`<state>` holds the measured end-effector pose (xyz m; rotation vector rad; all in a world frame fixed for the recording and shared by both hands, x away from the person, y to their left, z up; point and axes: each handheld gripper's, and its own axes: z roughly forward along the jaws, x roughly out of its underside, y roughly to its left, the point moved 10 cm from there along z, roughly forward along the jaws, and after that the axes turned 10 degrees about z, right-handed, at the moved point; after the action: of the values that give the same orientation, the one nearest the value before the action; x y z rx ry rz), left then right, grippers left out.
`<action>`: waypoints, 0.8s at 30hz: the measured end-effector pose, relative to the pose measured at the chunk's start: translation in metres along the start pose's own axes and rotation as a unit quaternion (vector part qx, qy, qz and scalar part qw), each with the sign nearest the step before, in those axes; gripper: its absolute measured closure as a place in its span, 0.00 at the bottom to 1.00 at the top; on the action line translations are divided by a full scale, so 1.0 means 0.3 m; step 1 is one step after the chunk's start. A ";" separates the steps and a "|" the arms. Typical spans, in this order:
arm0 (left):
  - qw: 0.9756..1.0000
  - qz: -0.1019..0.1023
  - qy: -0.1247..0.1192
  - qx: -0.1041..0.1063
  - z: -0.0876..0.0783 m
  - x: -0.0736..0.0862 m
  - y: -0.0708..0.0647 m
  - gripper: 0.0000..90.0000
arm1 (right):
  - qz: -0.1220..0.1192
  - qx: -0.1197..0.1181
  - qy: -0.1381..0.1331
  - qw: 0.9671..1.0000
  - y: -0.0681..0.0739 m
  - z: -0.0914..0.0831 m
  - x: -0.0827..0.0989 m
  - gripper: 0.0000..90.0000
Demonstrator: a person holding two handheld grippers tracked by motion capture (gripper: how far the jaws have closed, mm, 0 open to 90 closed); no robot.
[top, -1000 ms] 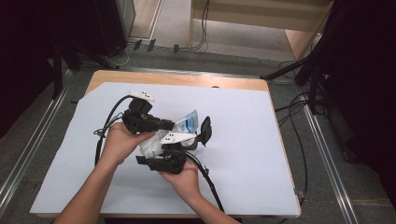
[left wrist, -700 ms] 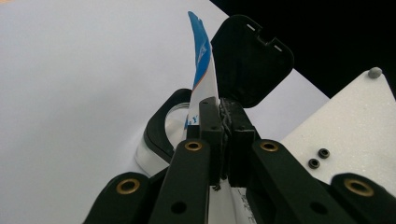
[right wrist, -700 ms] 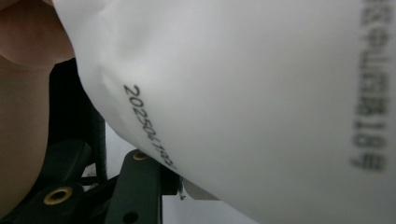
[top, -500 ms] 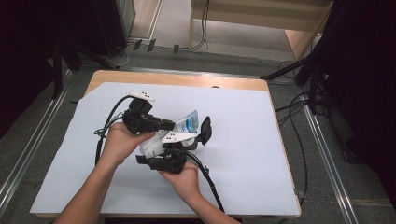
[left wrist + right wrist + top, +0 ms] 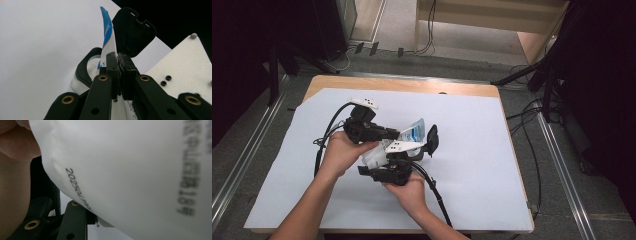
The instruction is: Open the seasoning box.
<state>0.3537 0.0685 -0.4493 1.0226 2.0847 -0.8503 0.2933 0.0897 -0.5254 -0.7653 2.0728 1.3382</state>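
My left gripper (image 5: pixel 119 72) is clamped on a thin, glossy blue-and-white wet-wipe pack (image 5: pixel 108 37), its hinged black lid (image 5: pixel 133 31) flipped open. My right gripper (image 5: pixel 399 162) apparently grips the pack's soft white body (image 5: pixel 130 170); its jaws are obscured. Both hands meet above the white table cover (image 5: pixel 482 165).

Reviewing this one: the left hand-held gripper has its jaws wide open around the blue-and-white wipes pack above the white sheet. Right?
Not quite. The left hand-held gripper is shut on the wipes pack, pinching its thin edge, as the left gripper view shows. The rest holds: it is over the white sheet.
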 end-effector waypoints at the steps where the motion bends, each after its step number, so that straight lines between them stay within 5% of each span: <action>1: 1.000 0.001 0.000 0.000 -0.001 0.000 0.000 0.98 | 0.000 0.000 0.001 1.000 0.000 0.000 0.000 0.69; 24: 1.000 -0.006 -0.003 -0.001 0.003 0.003 0.007 0.99 | -0.019 0.023 0.004 1.000 -0.016 0.006 0.007 0.66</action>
<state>0.3552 0.0692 -0.4510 1.0061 2.0892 -0.8548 0.2956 0.0894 -0.5304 -0.7883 2.0776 1.2655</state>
